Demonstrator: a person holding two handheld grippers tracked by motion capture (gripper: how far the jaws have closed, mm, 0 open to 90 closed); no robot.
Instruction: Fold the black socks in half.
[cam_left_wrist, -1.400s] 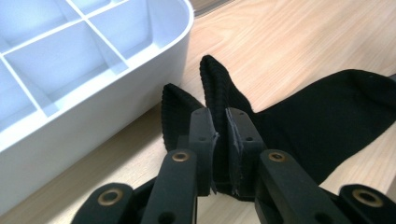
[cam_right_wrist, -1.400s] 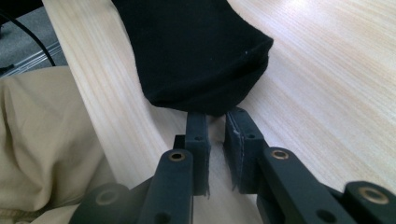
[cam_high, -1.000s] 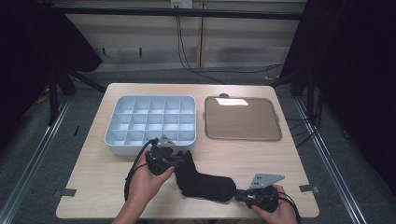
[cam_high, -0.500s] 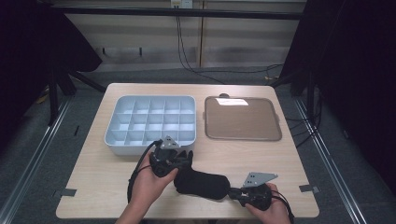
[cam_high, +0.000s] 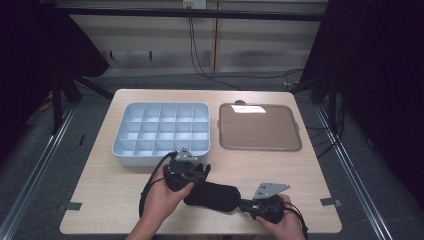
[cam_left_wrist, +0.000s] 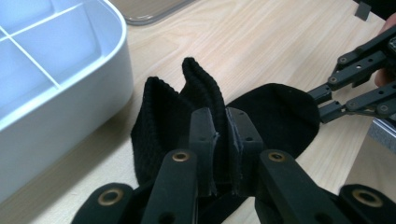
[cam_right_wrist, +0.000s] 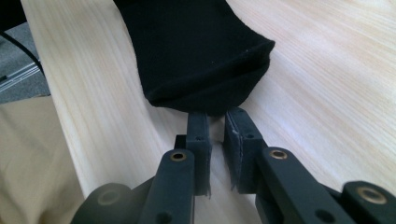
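Observation:
A black sock (cam_high: 212, 196) lies across the near middle of the wooden table (cam_high: 300, 175). My left gripper (cam_high: 196, 181) is shut on its ribbed cuff; in the left gripper view the fabric (cam_left_wrist: 275, 112) stands bunched between the pads (cam_left_wrist: 222, 140). From the right, my right gripper (cam_high: 243, 204) meets the toe. In the right gripper view its jaws stand almost together, and their tips (cam_right_wrist: 216, 119) pinch the toe's edge (cam_right_wrist: 196, 51). That gripper also appears at the right of the left gripper view (cam_left_wrist: 322, 101).
A white compartment box (cam_high: 150, 159) sits just behind my left hand, close to the cuff. A flat brown tray (cam_high: 260, 127) lies at the back right. The table's near edge runs right under both hands.
My right hand has slid left with the toe, so the sock now lies shorter and more bunched. The left hand has stayed in place.

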